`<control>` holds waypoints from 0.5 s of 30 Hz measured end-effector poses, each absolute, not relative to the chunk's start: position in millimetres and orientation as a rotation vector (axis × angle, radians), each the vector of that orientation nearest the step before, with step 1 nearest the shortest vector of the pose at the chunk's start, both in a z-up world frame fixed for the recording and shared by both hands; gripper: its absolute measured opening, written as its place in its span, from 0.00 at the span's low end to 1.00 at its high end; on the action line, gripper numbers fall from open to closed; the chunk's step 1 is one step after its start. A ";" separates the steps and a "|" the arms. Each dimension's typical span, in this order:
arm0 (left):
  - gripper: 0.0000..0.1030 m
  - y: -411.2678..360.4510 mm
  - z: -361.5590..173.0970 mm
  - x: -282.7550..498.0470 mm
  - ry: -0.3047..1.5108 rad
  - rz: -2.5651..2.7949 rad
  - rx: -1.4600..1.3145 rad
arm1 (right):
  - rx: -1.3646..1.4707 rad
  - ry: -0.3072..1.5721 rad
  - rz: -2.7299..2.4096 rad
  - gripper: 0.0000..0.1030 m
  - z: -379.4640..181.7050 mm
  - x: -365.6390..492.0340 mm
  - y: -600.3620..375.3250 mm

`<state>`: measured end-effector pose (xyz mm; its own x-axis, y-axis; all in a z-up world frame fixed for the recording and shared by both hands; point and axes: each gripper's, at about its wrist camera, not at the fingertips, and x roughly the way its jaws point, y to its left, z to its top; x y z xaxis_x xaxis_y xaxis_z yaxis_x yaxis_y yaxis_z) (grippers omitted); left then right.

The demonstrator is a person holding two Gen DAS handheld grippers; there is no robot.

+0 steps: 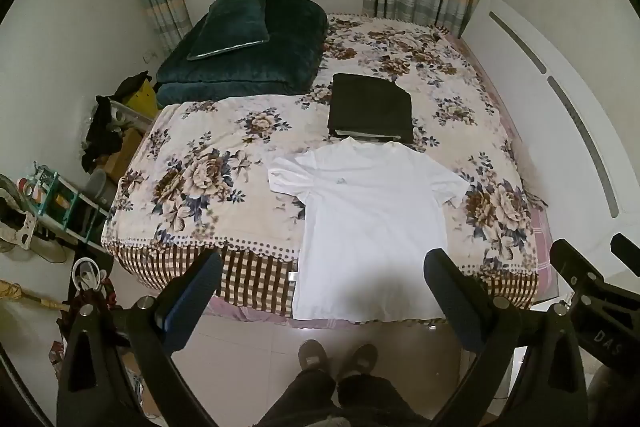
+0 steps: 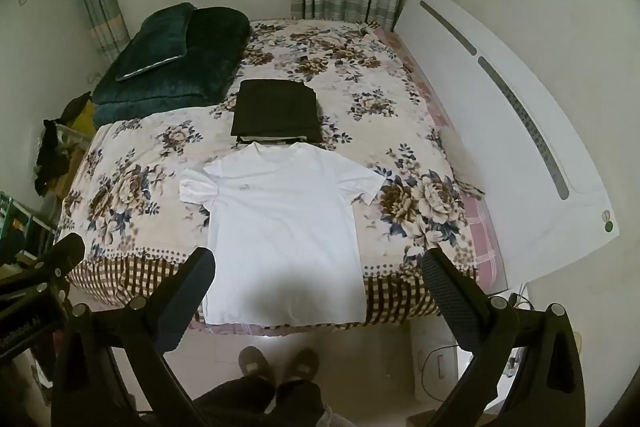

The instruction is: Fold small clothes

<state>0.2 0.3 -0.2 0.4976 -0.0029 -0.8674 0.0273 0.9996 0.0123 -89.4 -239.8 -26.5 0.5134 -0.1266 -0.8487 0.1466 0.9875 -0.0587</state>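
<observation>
A white T-shirt (image 1: 368,223) lies spread flat, sleeves out, on the floral bedspread (image 1: 208,171), its hem hanging over the near bed edge. It also shows in the right wrist view (image 2: 284,227). A folded dark garment stack (image 1: 372,107) sits just beyond its collar, seen too in the right wrist view (image 2: 276,115). My left gripper (image 1: 322,269) is open and empty, held above the floor in front of the hem. My right gripper (image 2: 318,265) is open and empty, likewise in front of the hem.
A dark green quilt and pillow (image 1: 248,43) lie at the bed's far left. A white headboard (image 2: 500,115) runs along the right. Clutter and a shelf (image 1: 60,203) stand left of the bed. The person's feet (image 1: 338,359) are on the tiled floor.
</observation>
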 end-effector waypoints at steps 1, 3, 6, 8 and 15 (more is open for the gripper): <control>1.00 0.7 -0.5 0.7 1.051 -0.018 0.025 | 0.021 1.018 -0.164 1.00 -26.4 -89.4 -239.7; 1.00 2.2 -1.1 1.7 1.052 -0.021 0.021 | 0.018 1.019 -0.167 1.00 -26.2 -89.3 -239.4; 1.00 0.8 -1.0 1.4 1.048 -0.016 0.034 | 0.020 1.021 -0.165 1.00 -26.2 -89.1 -239.3; 1.00 0.6 -1.0 1.0 1.047 -0.013 0.033 | 0.022 1.022 -0.165 1.00 -26.1 -89.4 -239.4; 1.00 3.1 -5.1 6.2 1.044 -0.021 0.030 | 0.021 1.024 -0.166 1.00 -23.3 -88.7 -241.2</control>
